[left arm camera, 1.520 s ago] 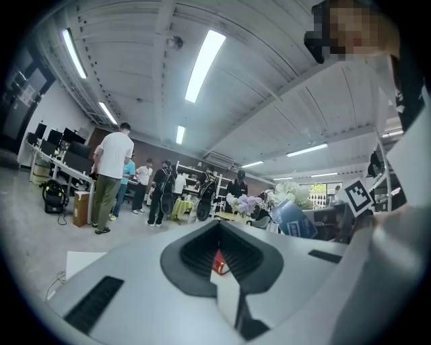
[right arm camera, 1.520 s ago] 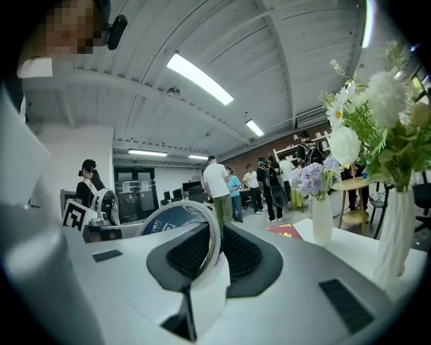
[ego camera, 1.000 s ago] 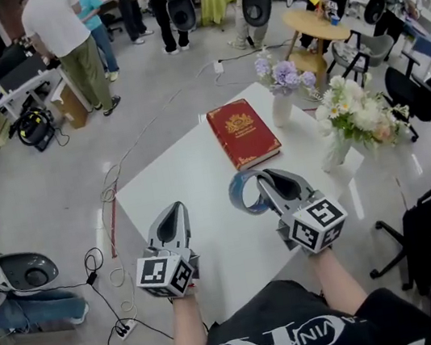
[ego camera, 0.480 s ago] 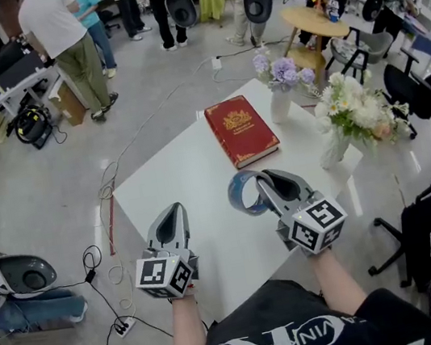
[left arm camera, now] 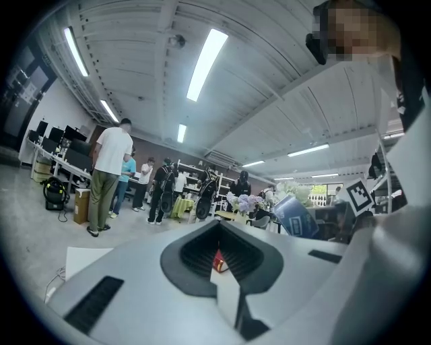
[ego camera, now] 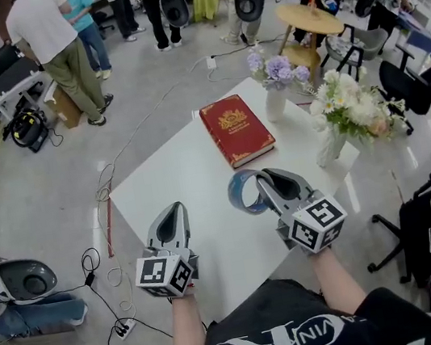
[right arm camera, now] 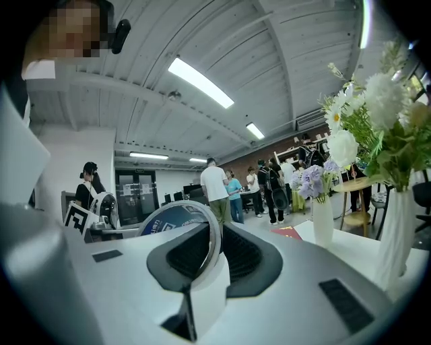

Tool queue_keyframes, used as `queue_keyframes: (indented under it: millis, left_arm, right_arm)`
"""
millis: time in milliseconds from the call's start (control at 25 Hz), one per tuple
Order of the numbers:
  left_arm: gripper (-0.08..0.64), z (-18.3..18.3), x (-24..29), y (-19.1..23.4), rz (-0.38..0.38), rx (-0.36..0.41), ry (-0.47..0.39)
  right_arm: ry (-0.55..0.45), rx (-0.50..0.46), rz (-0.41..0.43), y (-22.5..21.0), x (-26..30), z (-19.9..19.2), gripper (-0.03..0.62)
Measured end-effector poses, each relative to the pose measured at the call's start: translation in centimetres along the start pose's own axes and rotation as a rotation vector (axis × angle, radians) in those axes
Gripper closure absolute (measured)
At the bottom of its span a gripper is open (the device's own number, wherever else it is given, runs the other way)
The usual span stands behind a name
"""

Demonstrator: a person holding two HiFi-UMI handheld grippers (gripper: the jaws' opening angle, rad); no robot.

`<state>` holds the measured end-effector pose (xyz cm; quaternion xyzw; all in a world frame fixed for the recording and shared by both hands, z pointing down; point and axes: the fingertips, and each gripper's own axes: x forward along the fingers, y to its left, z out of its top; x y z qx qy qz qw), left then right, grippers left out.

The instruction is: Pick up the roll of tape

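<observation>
The right claw point(ego camera: 261, 179) is clamped on the roll of tape point(ego camera: 243, 192). The roll stands on edge, its open ring facing sideways, and sticks out past the claw's tips toward the red book point(ego camera: 236, 130). In the right gripper view the roll's thin wall point(right arm camera: 213, 237) runs between the two ribbed pads of the right claw point(right arm camera: 215, 232), which press on it from either side. The blue printed face of the roll rises to the left above the jaws. From the head view the roll sits over the middle of the white worktop point(ego camera: 191, 172); whether its lower edge touches the surface cannot be told.

The left claw point(ego camera: 173, 209) hangs beside the right one, well apart from the roll, over the near left part of the worktop. In the left gripper view the left claw point(left arm camera: 219, 229) has its jaws drawn together with nothing held. Only a sliver of the red book point(left arm camera: 217, 261) shows through the slit between them, and the roll appears off to the right point(left arm camera: 295, 217).

Beyond the book, a vase of purple flowers point(ego camera: 274, 84) and a vase of white flowers point(ego camera: 349, 114) stand near the worktop's far edge.
</observation>
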<state>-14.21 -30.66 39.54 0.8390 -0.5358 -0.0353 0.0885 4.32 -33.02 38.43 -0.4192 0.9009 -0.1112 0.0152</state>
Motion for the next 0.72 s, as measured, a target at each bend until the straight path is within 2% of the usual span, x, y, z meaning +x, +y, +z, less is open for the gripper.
queue_keyframes:
  millis: [720]
  left_arm:
    - [0.557,-0.27,0.51,0.50,-0.001,-0.002,0.010]
  right_arm:
    - [0.000,0.010,0.009,-0.26,0.87,-0.04,0.519]
